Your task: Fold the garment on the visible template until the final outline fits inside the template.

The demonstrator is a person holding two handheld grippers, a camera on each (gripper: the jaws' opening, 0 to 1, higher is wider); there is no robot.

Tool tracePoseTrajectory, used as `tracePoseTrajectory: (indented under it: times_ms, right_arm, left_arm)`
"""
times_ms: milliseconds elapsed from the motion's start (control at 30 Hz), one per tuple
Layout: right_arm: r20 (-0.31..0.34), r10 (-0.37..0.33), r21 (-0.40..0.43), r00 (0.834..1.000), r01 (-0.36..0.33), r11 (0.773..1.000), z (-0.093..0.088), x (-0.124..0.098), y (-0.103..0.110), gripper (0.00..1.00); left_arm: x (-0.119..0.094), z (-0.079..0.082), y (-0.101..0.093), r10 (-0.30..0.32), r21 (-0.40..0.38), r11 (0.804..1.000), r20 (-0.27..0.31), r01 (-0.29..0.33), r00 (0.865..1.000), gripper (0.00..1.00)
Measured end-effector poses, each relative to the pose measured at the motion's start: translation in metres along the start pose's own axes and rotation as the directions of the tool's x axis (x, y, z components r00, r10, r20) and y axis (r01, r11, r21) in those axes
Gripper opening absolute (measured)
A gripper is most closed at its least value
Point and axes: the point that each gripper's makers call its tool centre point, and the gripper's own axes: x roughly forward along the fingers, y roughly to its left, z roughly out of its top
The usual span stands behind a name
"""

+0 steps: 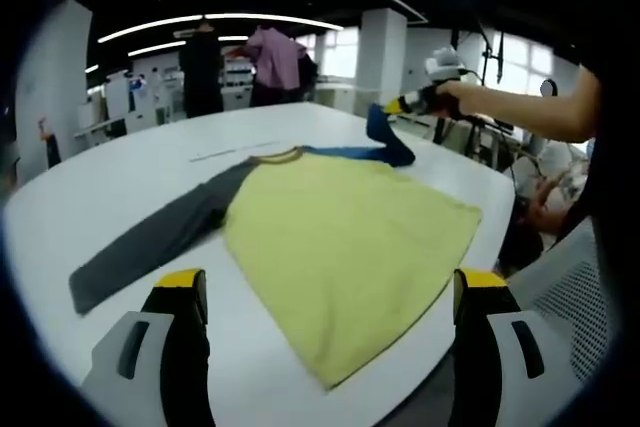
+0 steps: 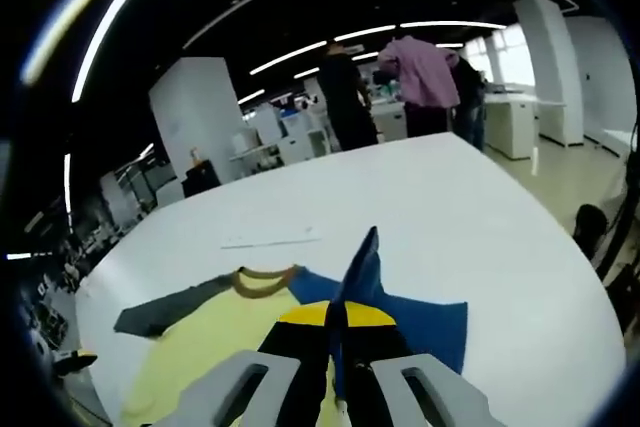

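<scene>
White table [image 1: 120, 187] spans the left gripper view, with an office and people standing at upper left. On it the garment [image 1: 340, 237] lies flat at centre: yellow body, gray sleeve [image 1: 150, 242] reaching lower left. The left gripper [image 1: 330, 297] has its jaws wide apart at the bottom, holding nothing. At upper right, the right gripper [image 1: 400, 105] lifts the blue sleeve [image 1: 385, 142].

In the right gripper view, the right gripper [image 2: 335, 332] at bottom centre is clamped on the blue sleeve [image 2: 362, 267], the garment [image 2: 200, 347] at lower left.
</scene>
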Motion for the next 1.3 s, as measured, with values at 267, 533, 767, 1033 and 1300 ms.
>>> tracePoseTrajectory:
  times_ms: [267,533,767,1033,1300]
  right_arm:
    - [-0.017,0.045,-0.029,0.999,-0.045,0.999,-0.004,0.012,0.033,0.00]
    - [-0.028,0.079,-0.055,0.997,-0.080,0.995,-0.004,0.020,0.052,0.00]
    - [-0.024,0.117,-0.068,0.993,-0.118,0.991,-0.001,0.027,0.071,0.00]
    - [-0.042,0.158,-0.091,0.986,-0.162,0.983,-0.001,0.043,0.103,0.00]
    - [-0.065,0.197,-0.119,0.978,-0.203,0.972,-0.005,0.054,0.133,0.00]
  left_arm:
    - [0.000,-0.001,0.002,0.003,-0.001,1.000,-0.003,-0.003,1.000,0.99]
    - [0.002,-0.004,0.000,0.001,-0.001,1.000,-0.012,-0.001,1.000,0.99]
    - [0.002,-0.005,0.000,0.001,0.000,1.000,-0.014,-0.001,1.000,0.99]
    - [0.002,-0.006,0.000,0.000,0.003,1.000,-0.016,0.000,1.000,0.99]
    - [0.000,-0.008,0.002,0.002,0.005,1.000,-0.021,-0.002,1.000,0.99]
